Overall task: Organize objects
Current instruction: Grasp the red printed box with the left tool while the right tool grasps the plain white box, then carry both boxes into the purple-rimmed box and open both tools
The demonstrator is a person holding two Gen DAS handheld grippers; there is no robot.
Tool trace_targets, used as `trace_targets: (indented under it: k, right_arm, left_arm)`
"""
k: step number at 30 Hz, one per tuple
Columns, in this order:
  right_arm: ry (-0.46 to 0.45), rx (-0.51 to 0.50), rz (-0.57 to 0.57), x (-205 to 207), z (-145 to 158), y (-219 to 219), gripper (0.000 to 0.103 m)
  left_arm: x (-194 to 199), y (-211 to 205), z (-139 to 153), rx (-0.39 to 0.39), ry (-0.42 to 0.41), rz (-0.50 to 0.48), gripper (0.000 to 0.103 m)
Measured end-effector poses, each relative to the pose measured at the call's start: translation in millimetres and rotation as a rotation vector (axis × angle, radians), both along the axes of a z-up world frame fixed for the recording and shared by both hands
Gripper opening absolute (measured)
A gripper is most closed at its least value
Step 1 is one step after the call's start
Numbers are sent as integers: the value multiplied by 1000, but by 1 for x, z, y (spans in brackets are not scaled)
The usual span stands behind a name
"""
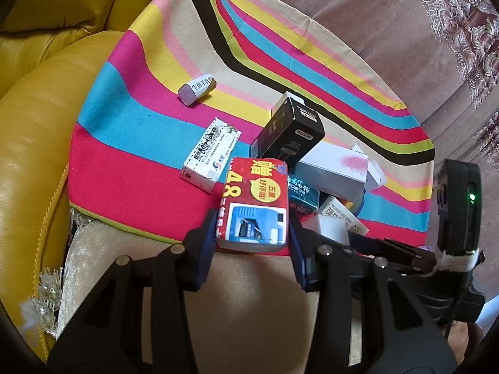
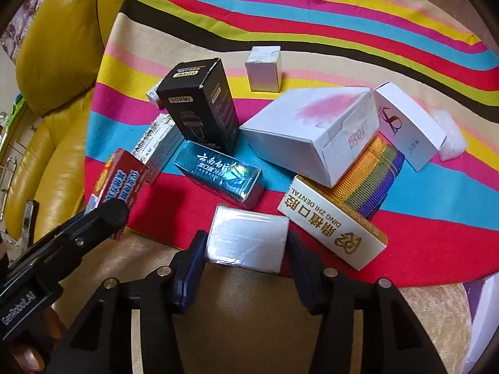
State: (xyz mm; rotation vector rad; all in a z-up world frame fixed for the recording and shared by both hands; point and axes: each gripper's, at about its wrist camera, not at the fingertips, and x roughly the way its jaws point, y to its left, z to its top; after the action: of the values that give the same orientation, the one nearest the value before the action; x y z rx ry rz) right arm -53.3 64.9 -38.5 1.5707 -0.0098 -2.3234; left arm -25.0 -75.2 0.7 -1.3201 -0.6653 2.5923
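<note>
The left tool (image 1: 252, 218) clamps a glossy red box (image 1: 254, 205) at the striped cloth's (image 1: 124, 155) near edge. The right tool (image 2: 246, 243) holds a film-wrapped white box (image 2: 248, 238) between narrowed pads. At its twelve o'clock lies a shiny teal carton (image 2: 218, 174); at two o'clock, a gold-edged dental box (image 2: 330, 227) crowds close.

Both grippers (image 1: 252, 218) (image 2: 246, 243) angled down, jaws narrowed

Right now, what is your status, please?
Left jaws shut on red box. Right jaws shut on white packet. Boxes crowd striped cloth ahead.
</note>
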Motion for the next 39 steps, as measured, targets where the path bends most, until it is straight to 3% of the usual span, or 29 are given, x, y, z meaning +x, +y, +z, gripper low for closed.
trace_targets:
  k: [10, 20, 39]
  right_arm:
    - [88, -95, -10, 25, 22, 23, 51]
    - [152, -172, -72, 42, 36, 67, 51]
    - [231, -232, -370, 111, 56, 221, 50]
  left_arm:
    - [11, 17, 12, -80, 14, -8, 47]
    - [19, 66, 22, -117, 38, -82, 47]
    - [21, 198, 33, -168, 71, -323, 47]
